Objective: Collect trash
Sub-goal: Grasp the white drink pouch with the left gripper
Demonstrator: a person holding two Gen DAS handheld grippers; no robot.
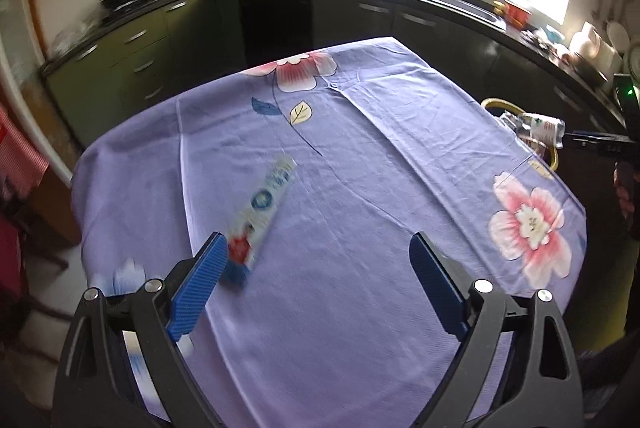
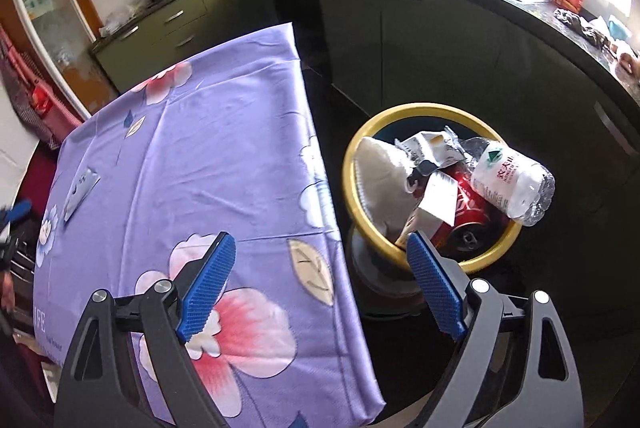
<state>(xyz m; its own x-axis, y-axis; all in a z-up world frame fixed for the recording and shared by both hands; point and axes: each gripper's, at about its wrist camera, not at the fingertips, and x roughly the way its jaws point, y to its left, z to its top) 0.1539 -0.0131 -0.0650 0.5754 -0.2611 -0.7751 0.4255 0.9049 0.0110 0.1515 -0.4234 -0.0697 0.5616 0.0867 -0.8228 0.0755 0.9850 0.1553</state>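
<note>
The left gripper (image 1: 316, 256) hangs over the near part of the table with its blue fingers (image 1: 200, 280) spread wide and nothing between them. Just ahead of its left finger, partly hidden by the tip, a flat toothpaste box (image 1: 262, 206) lies on the purple flowered tablecloth (image 1: 360, 188), pointing away toward the middle; it is blurred, so its print is hard to read.

The right gripper (image 2: 320, 256) is also spread and empty, straddling the table's right edge: one finger over the cloth, the other over the yellow-rimmed bin (image 2: 352, 164) standing on the floor just beside the table. The bin is heaped with trash: a crushed plastic bottle (image 2: 512, 184) on top at the right, a red can (image 2: 464, 216) below it, and crumpled paper (image 2: 384, 180) at the left.
</note>
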